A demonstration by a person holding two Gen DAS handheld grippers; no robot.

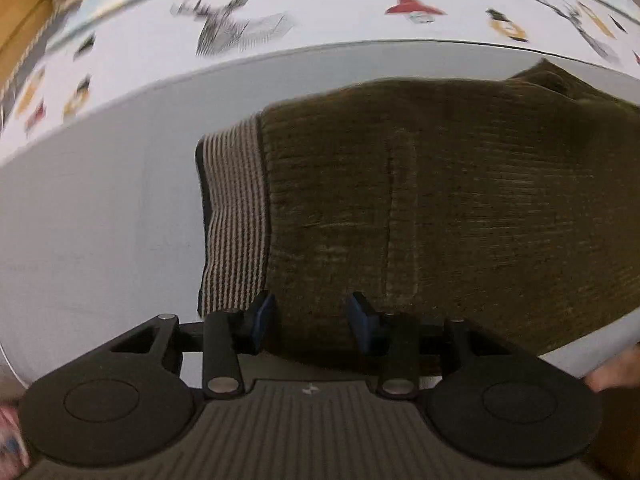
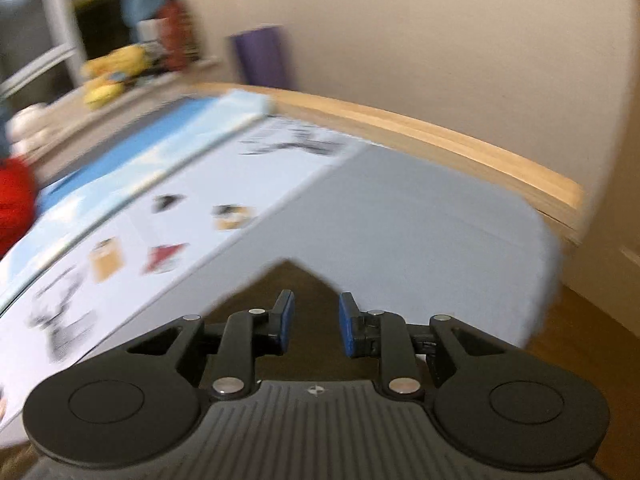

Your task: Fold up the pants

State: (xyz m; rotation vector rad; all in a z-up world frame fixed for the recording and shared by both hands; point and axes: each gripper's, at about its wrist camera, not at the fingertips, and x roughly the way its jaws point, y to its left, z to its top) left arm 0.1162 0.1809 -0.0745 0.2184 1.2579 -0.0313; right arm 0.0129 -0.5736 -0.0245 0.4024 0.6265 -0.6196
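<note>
**Both claws open over the folded pants**

The pants (image 1: pixel 420 200), olive-brown ribbed cloth, lie in a folded block on the grey sheet (image 1: pixel 100 200), straight ahead of the left gripper (image 1: pixel 312 316) and reaching under it. Their striped waistband (image 1: pixel 236 216) sits ahead and to the left of its left finger. Its blue pads (image 1: pixel 362 320) stand apart with nothing pinched between them. The right gripper (image 2: pixel 312 320) is likewise parted and empty; only a brown corner of the pants shows just beyond its tips.

Risk, as a judgement: the thick knit could spring back and let the fold slacken, or a low pad could snag the ribs and drag the top layer askew.

Farther ahead lies a printed cover (image 1: pixel 280 12) with small pictures. No brand or readable writing shows; both views are blurred.
</note>
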